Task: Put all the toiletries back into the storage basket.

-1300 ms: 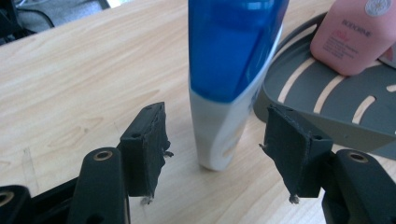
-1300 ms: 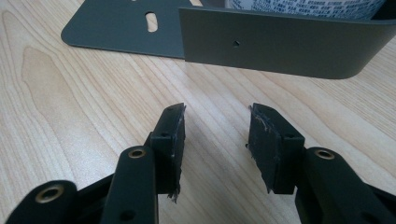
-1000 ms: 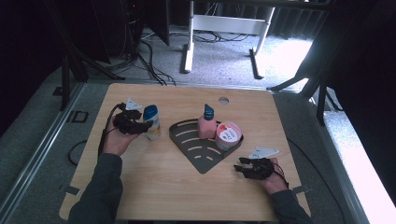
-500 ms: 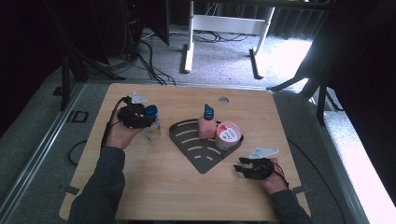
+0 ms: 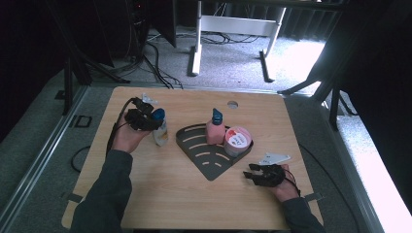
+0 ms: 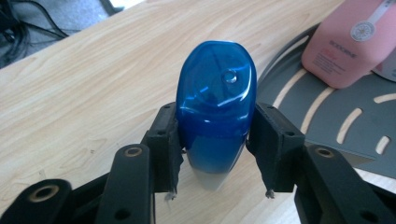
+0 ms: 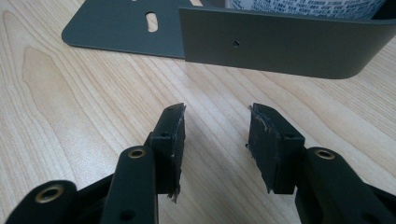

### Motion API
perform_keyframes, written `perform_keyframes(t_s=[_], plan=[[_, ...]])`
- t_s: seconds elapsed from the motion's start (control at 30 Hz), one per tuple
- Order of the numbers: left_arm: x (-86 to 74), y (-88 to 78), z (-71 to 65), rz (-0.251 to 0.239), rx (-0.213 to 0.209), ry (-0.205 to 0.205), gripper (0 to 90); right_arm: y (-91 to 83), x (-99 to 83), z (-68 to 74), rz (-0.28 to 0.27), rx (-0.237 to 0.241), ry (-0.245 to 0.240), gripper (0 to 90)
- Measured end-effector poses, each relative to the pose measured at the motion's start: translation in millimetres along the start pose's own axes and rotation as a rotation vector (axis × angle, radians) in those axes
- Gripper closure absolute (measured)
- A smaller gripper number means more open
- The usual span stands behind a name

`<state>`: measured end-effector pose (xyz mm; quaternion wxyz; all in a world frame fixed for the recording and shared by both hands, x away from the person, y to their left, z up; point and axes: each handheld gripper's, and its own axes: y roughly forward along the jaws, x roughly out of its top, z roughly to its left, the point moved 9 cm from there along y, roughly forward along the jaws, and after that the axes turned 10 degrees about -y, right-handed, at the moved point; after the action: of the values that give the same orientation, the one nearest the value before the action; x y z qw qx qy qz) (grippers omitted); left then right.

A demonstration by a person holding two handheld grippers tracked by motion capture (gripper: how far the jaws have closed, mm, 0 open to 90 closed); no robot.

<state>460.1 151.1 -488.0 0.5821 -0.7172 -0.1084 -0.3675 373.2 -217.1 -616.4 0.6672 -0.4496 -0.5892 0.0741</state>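
Note:
A pale bottle with a blue cap [image 5: 159,128] stands on the wooden table left of the dark fan-shaped tray [image 5: 204,160]. My left gripper [image 5: 151,121] has just been closing, with the blue cap [image 6: 215,93] between its jaws. Both pads [image 6: 170,140] now press on the cap's sides. In the tray stand a pink bottle [image 5: 215,131] and a round tub with a red and white lid [image 5: 237,141]. My right gripper [image 5: 252,175] rests low on the table to the right of the tray's near tip. It is open, with bare wood between its fingers [image 7: 215,140].
The tray's upright wall [image 7: 280,46] stands just ahead of my right gripper, with the tub [image 7: 303,7] behind it. The pink bottle [image 6: 350,42] is close to the right of the blue cap. A small round hole [image 5: 232,104] sits near the table's far edge.
My left gripper has shifted slightly up and towards the bottle, and its jaws have closed in on the blue cap. The right hand and gripper have kept still.

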Motion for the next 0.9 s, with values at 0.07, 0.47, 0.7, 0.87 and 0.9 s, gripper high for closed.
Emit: perform_keyframes(t_s=[0.07, 0.47, 0.7, 0.87, 0.9], plan=[[0.3, 0.1, -0.2, 0.004, 0.001, 0.000, 56.1, 0.0, 0.1, 0.1, 0.000, 0.000, 0.000, 55.5], [5.2, 2.8, 0.5, 0.087, 0.025, 0.016, 54.7, 0.0, 0.0, 0.2, 0.000, 0.002, 0.001, 55.4], [7.1, 6.1, 0.4, 0.116, 0.020, 0.012, 54.4, 0.0, 0.0, 0.2, 0.000, 0.002, 0.001, 55.4], [9.3, 8.1, 1.0, 0.142, 0.022, 0.019, 54.0, 0.0, 0.0, 0.2, 0.000, 0.002, 0.000, 55.4], [9.7, 8.4, 1.1, 0.145, 0.022, 0.022, 53.8, 0.0, 0.1, 0.1, 0.000, 0.002, 0.000, 55.4]])
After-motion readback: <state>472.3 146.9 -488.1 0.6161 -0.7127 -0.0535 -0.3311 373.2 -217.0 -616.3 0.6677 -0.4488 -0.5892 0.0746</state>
